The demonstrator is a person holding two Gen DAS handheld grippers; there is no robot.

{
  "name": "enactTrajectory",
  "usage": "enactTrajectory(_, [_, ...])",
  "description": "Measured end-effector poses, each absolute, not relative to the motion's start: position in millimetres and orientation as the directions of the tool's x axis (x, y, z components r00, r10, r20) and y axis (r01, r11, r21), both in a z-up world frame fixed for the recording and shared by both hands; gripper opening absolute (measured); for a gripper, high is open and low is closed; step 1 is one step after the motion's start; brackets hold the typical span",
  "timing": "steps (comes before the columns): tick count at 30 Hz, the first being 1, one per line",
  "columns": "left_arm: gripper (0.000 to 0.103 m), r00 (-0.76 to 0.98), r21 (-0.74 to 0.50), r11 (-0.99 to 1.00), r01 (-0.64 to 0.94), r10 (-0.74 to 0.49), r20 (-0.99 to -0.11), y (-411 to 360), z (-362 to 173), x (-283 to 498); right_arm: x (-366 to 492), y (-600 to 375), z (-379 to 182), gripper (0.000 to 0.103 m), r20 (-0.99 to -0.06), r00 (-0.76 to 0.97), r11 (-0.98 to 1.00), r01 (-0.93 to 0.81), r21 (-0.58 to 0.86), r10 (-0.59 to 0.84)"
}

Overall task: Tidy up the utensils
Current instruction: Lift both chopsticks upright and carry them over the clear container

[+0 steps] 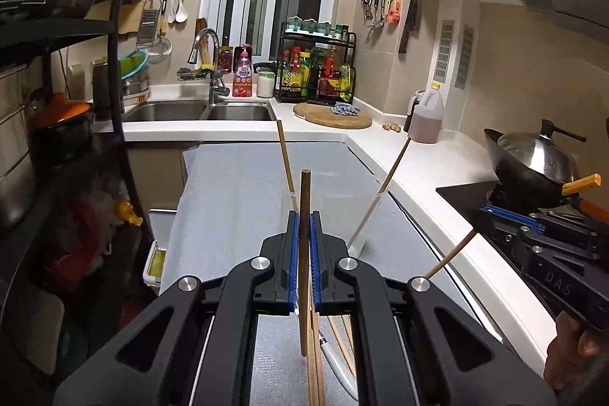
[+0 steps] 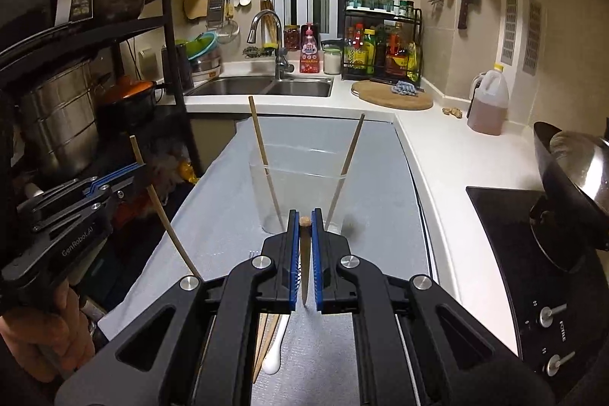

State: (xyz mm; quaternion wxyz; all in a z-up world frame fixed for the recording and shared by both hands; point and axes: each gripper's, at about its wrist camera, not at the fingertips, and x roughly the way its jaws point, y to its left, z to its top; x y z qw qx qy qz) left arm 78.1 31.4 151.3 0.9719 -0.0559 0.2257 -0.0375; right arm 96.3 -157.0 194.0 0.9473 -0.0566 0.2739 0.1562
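Observation:
A clear plastic cup [image 2: 300, 185] stands on the grey mat with two light chopsticks [image 2: 262, 155] leaning in it; it also shows in the left wrist view [image 1: 335, 208]. My left gripper [image 1: 304, 219] is shut on a dark brown chopstick [image 1: 304, 253], held upright above the mat, near the cup. My right gripper [image 2: 303, 219] is shut on a chopstick [image 2: 304, 265] that points away from the camera, just in front of the cup. Loose chopsticks [image 1: 316, 360] and a white spoon [image 2: 276, 349] lie on the mat below the grippers. Each gripper shows in the other's view, the left one [image 2: 114, 174] and the right one [image 1: 491, 212].
The grey mat [image 2: 380, 177] covers a counter section beside the white worktop [image 2: 449, 155]. A black hob [image 2: 514, 234] with a wok [image 2: 571, 170] is at the right. An oil jug [image 2: 489, 101], a round cutting board [image 2: 392, 96], a sink [image 2: 266, 86] and a spice rack [image 2: 380, 44] stand farther back. A black shelf [image 2: 76, 37] stands at the left.

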Motion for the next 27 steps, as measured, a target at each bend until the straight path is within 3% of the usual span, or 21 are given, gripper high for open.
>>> enactTrajectory(8, [0.006,0.884,-0.111,0.993,0.050,-0.095,-0.457,30,153,91,116,-155,191,0.007,-0.561,0.787,0.949,-0.315,-0.006,0.258])
enactTrajectory(20, [0.006,0.820,-0.106,0.994,0.036,-0.090,-0.565,29,152,118,142,-147,192,0.006,-0.561,0.785,0.946,-0.323,-0.008,0.263])
enactTrajectory(27, [0.006,0.806,-0.083,0.995,0.048,-0.088,-0.585,27,174,130,145,-150,229,0.006,-0.521,0.804,0.943,-0.332,0.005,0.286])
